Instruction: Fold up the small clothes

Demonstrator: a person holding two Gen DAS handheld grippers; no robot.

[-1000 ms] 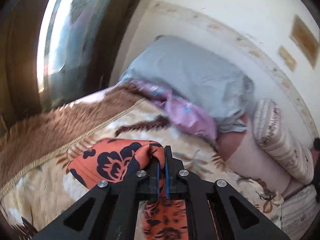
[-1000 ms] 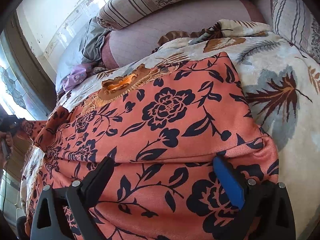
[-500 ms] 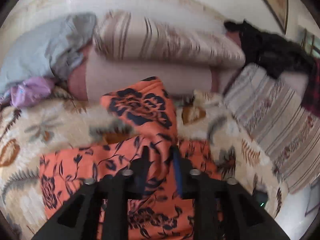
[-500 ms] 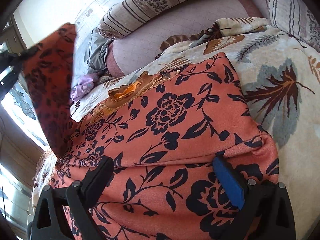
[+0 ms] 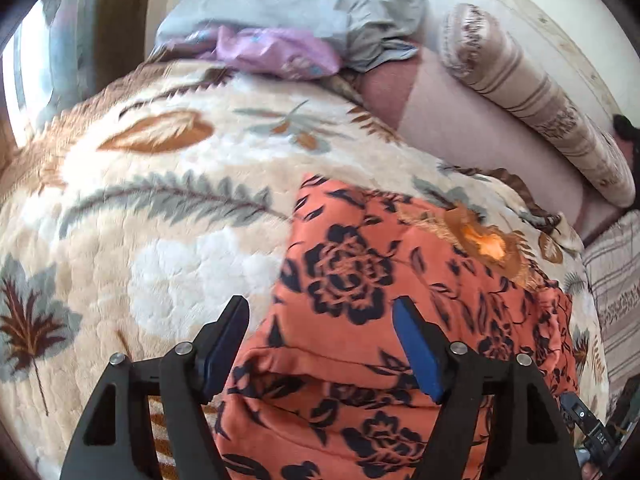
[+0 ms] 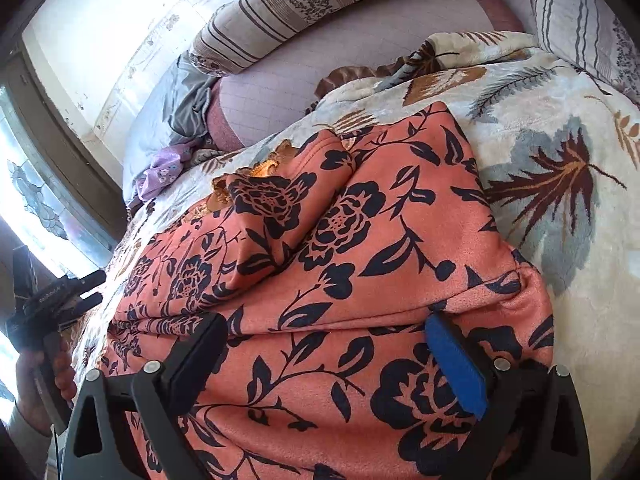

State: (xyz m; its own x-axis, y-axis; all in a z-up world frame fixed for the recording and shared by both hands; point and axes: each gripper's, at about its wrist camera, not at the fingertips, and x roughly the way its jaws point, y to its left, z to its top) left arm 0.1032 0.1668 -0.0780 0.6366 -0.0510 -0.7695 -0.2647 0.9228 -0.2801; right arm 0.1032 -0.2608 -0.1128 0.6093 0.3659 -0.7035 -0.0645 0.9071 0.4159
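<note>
An orange garment with dark blue flowers [image 5: 360,288] lies on the leaf-patterned blanket [image 5: 160,216]. One sleeve is folded over its middle [image 6: 280,208]. My left gripper [image 5: 320,320] is open and empty just above the garment's left edge. My right gripper [image 6: 324,344] is open over the garment's near part [image 6: 360,280], with nothing held. The left gripper and the hand on it show at the left of the right wrist view [image 6: 52,300].
A grey pillow [image 5: 304,4] and a lilac cloth [image 5: 276,52] lie at the head of the bed. Striped bolsters [image 5: 532,96] line the wall. A window [image 6: 36,208] is at the left. A striped cushion [image 6: 580,20] sits at the right.
My left gripper carried the sleeve over onto the garment's middle, let it go and opened. It now sits low at the garment's left edge. The right gripper stayed open and still.
</note>
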